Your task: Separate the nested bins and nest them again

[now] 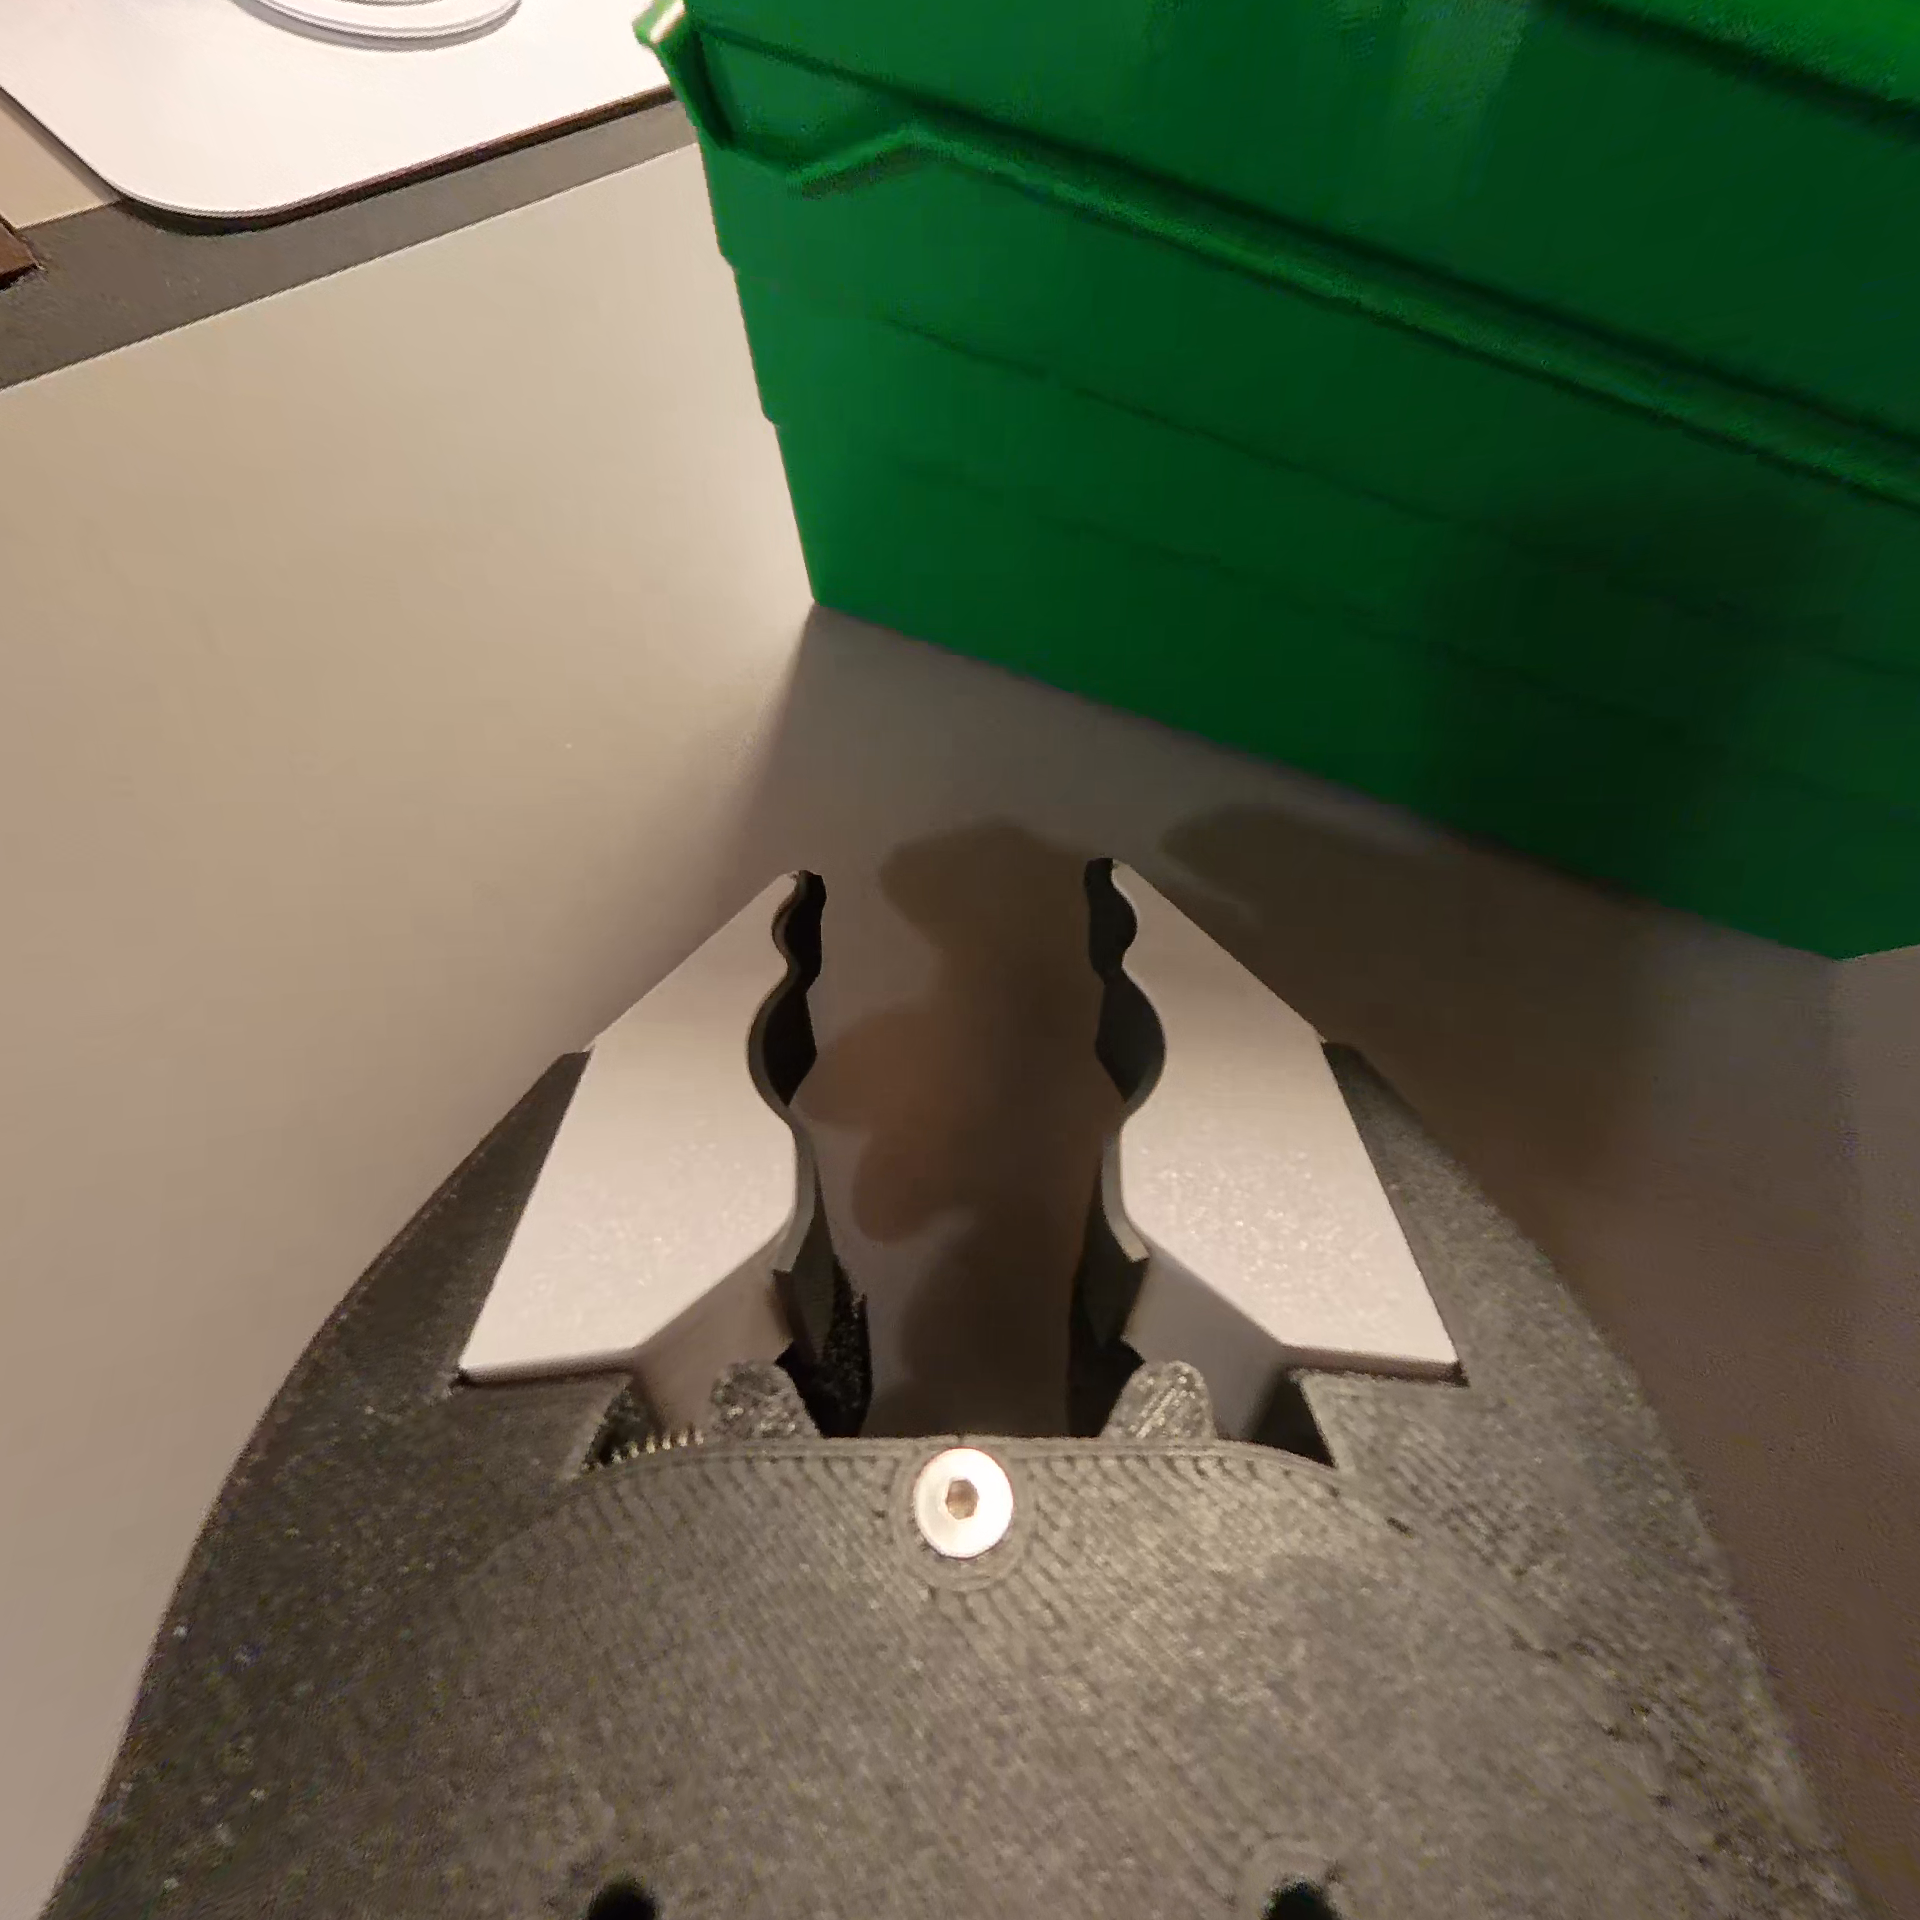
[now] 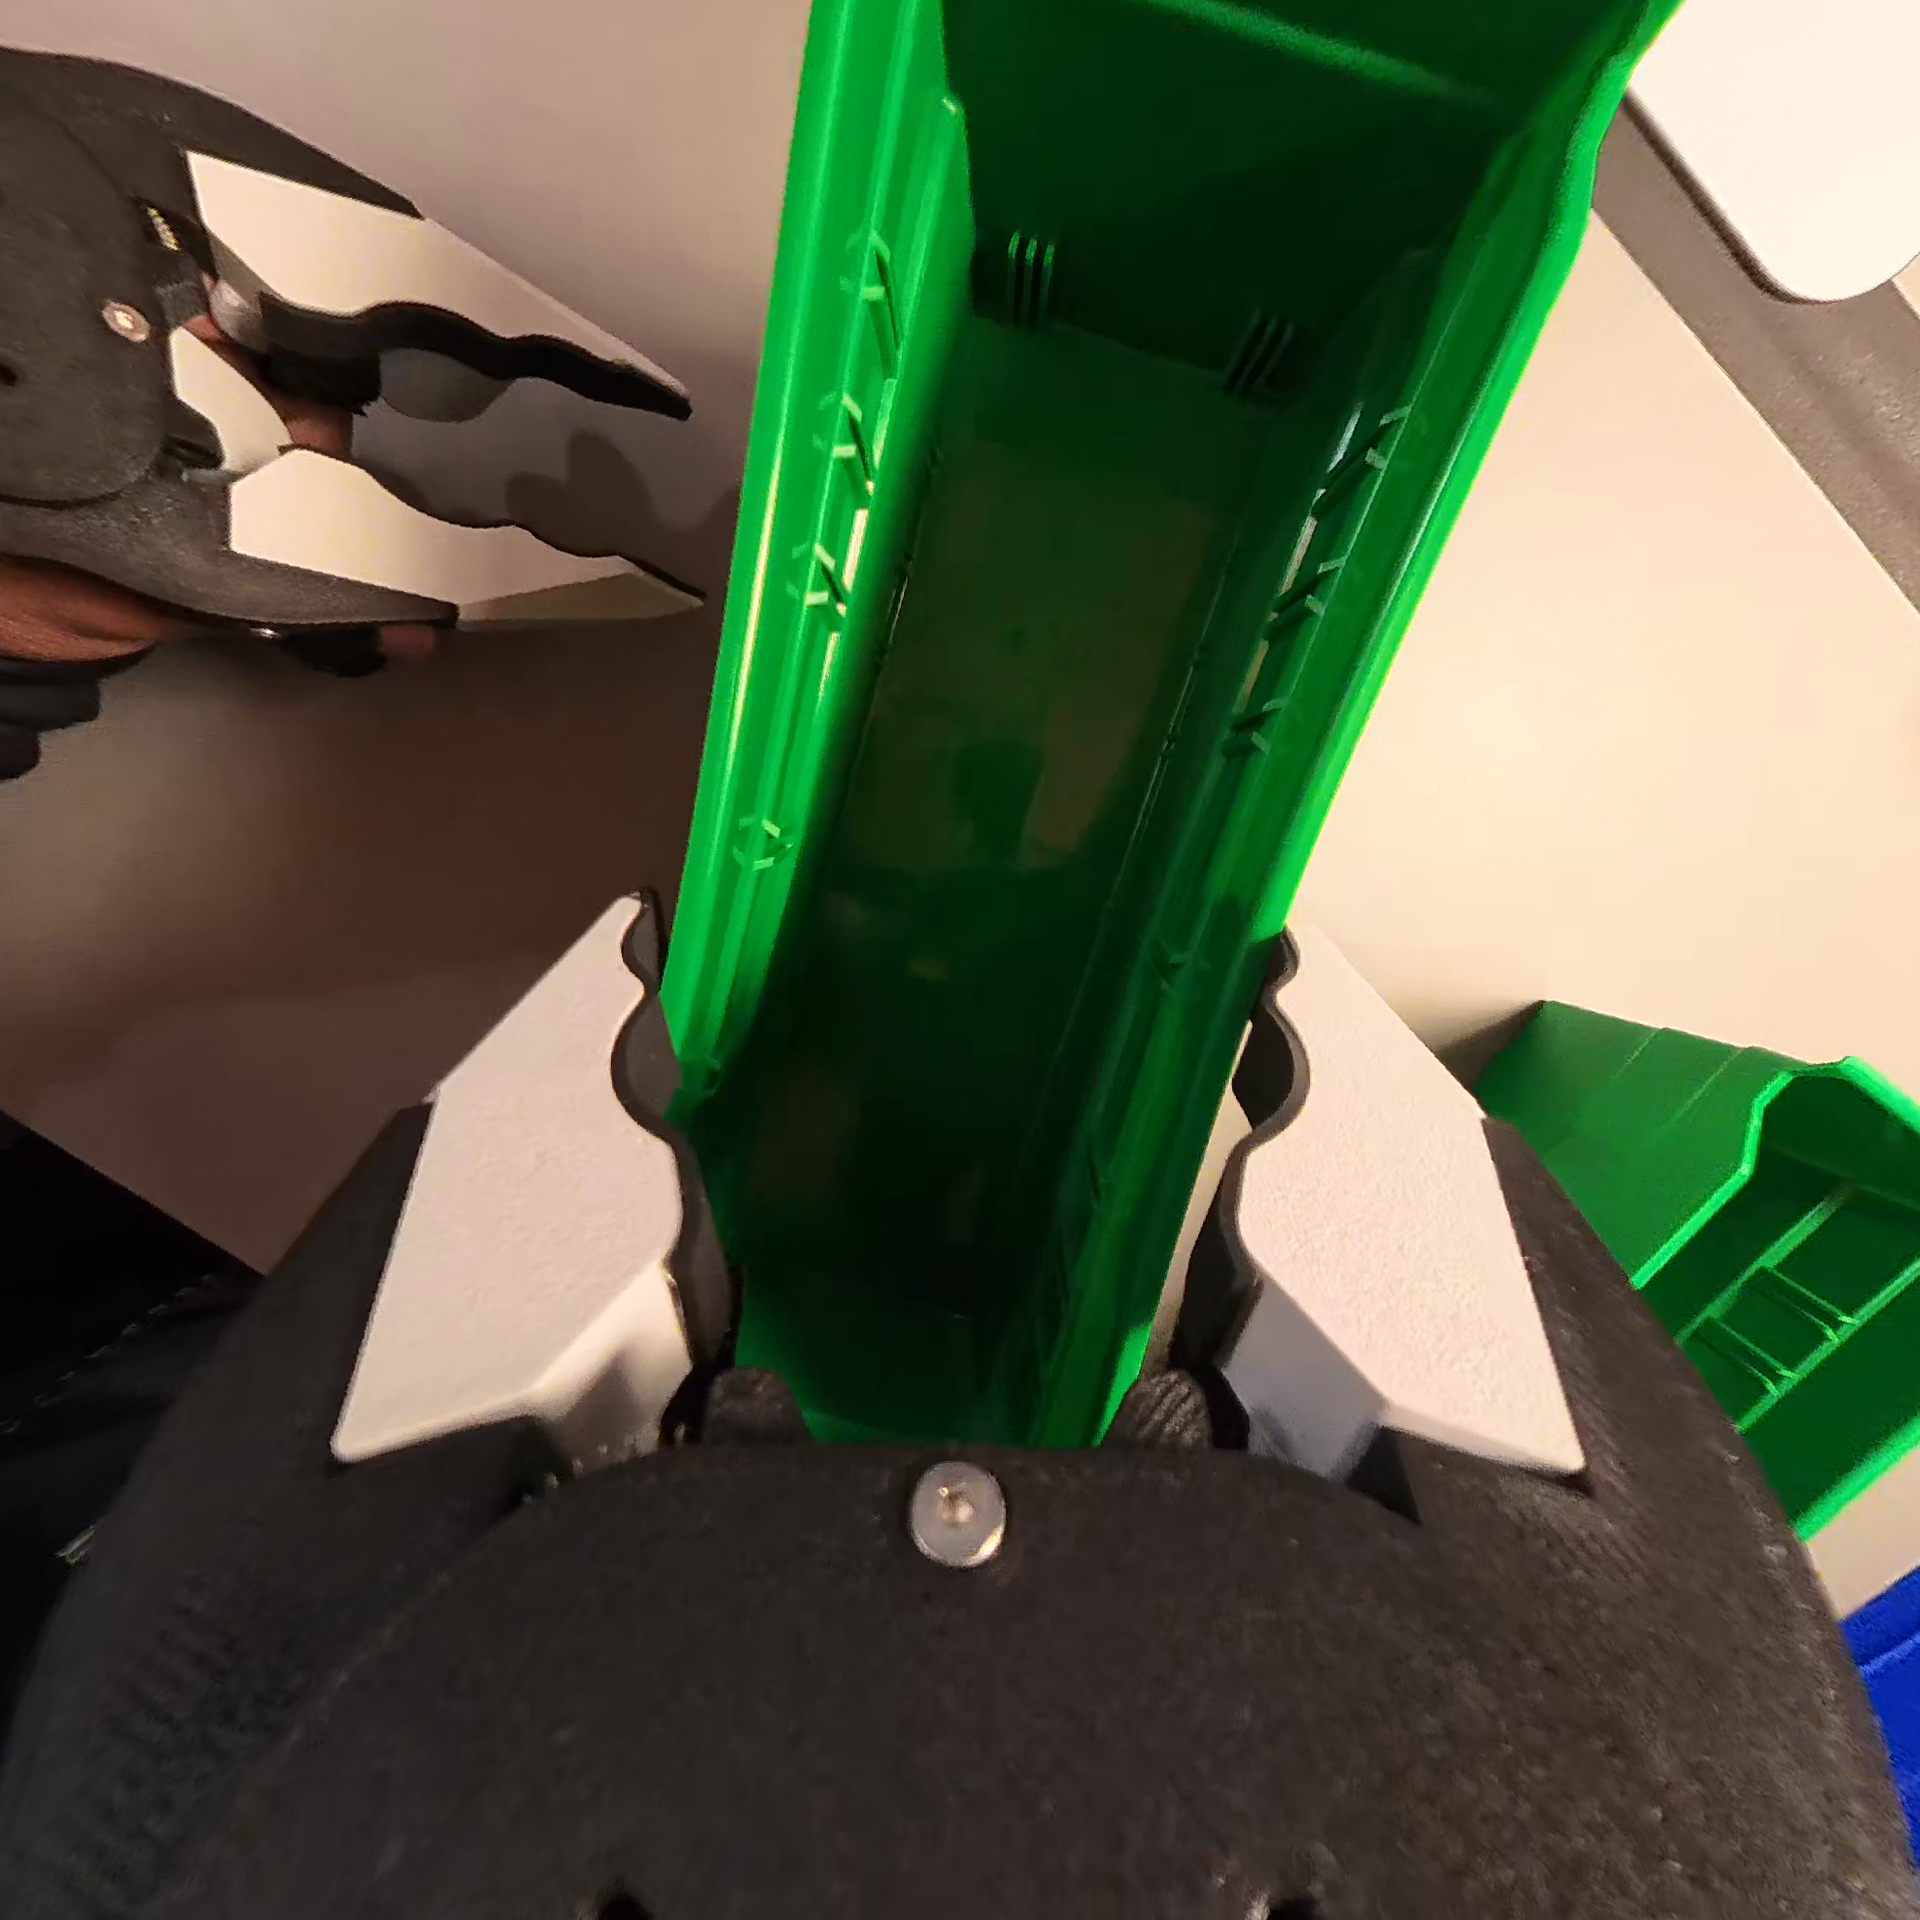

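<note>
Right wrist view: right gripper (image 2: 961, 935) clamped across a green bin (image 2: 1049, 644), both pads pressed on its long outer walls, gripped at the near end, likely to lift it. Left gripper (image 2: 681, 499) parted and bare just beside that bin. Another green bin (image 2: 1704, 1226) apart on the table (image 2: 1558, 727).

In the left wrist view the nested green bins (image 1: 1299, 436) run off the top and right edges, so their far ends and insides are unseen. In the right wrist view the held green bin (image 2: 1039, 727) leaves the top edge, and its near end is hidden behind the right gripper (image 2: 961, 935). At lower right, a second green bin (image 2: 1766, 1226) and a blue thing (image 2: 1886, 1652), perhaps another bin, are cut off.
</note>
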{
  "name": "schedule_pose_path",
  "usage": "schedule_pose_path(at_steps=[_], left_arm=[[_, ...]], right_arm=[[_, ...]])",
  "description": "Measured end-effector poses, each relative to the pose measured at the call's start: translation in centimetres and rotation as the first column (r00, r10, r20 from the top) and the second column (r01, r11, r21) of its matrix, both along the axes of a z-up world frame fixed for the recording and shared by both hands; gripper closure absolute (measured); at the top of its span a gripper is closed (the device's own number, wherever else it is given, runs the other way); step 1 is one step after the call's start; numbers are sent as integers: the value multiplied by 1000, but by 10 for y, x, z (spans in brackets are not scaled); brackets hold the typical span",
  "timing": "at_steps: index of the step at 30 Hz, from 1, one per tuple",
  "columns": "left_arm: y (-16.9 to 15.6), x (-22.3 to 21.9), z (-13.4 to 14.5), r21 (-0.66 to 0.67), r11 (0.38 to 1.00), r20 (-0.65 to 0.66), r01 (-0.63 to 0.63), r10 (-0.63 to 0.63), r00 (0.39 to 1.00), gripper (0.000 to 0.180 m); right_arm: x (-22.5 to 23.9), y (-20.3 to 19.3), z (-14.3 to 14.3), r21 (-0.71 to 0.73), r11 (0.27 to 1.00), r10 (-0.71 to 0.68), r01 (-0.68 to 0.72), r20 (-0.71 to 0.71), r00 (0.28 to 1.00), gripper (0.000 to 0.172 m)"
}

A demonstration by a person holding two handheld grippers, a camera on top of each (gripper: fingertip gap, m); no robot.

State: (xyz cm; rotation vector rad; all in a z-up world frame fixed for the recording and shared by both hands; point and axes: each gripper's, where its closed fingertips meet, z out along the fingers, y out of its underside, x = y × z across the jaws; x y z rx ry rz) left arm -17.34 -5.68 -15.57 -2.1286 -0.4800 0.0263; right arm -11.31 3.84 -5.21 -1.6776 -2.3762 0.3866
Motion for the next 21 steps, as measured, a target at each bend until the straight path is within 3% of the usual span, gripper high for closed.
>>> schedule_pose_path(at_steps=[21], left_arm=[[0,0,0,6,1000,12,2,-2,1000,129]], right_arm=[[14,1,2,74,995,62,-64,35,997,61]])
